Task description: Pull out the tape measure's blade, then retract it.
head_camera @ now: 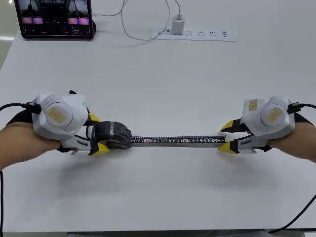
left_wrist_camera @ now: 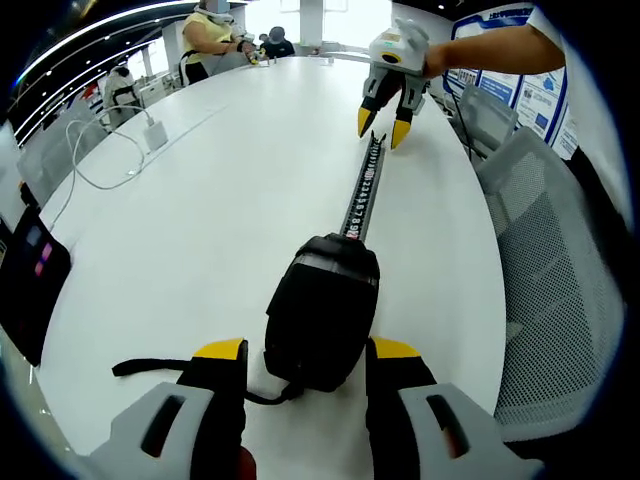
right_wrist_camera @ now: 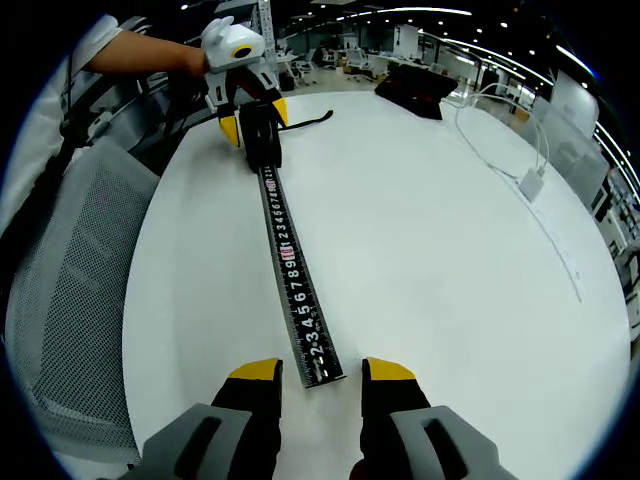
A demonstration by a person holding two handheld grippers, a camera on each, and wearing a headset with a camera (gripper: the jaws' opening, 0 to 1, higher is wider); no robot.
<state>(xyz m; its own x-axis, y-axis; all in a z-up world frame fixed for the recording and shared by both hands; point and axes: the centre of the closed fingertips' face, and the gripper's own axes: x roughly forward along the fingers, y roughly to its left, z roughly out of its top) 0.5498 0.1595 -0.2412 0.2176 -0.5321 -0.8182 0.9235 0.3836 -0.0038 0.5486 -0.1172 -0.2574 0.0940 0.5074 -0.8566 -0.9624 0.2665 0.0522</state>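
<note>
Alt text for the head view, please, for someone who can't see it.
A black tape measure case lies on a white table with its dark numbered blade pulled out to the right. The left gripper flanks the case with its yellow-tipped jaws; the right gripper sits open at the blade's free end.

tablet (head_camera: 54, 19), power strip (head_camera: 207, 34), charger (head_camera: 177, 23)

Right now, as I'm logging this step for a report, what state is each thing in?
Blade: pulled out, flat on the table.
Tape measure case: between the left tool's jaws; grip unclear.
Right tool: open, straddling the blade's end.
Charger: plugged into the power strip.
Screen: lit.
</note>
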